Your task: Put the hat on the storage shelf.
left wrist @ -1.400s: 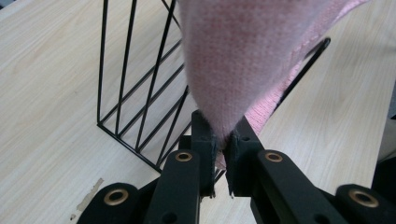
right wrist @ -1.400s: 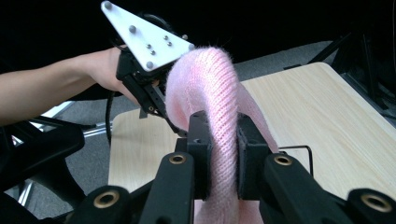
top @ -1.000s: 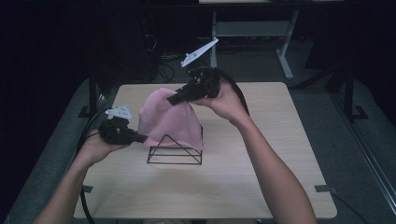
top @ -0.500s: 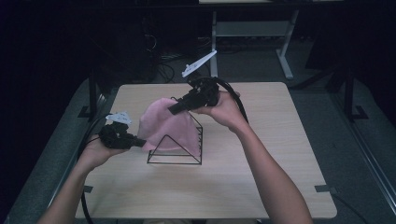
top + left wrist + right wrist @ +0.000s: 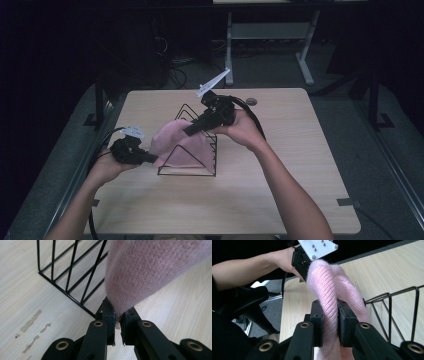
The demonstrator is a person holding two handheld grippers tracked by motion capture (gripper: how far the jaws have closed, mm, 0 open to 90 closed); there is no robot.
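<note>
A pink knit cloth (image 5: 175,146) hangs between both grippers, draped over the front of a black wire rack (image 5: 197,167) at the middle of the table. In the high view my left gripper (image 5: 154,160) holds the cloth's lower left edge beside the rack's left corner. In the left gripper view its jaws are shut on the cloth's edge (image 5: 140,272), with the rack's wires (image 5: 75,277) just beyond. My right gripper (image 5: 188,131) is above the rack, shut on a bunched fold of the cloth (image 5: 332,290). The right gripper view shows my left gripper (image 5: 303,265) farther along the cloth.
The light wooden table (image 5: 300,175) has bare room to the right and front of the rack. A small round grommet (image 5: 251,101) sits near its far edge. Behind the table stand a desk frame (image 5: 305,60) and cables (image 5: 175,75) on the dark floor.
My right gripper has come down and forward with the cloth. The cloth has slid off the rack's back toward the left, baring the rear wires. My left gripper has dropped slightly.
</note>
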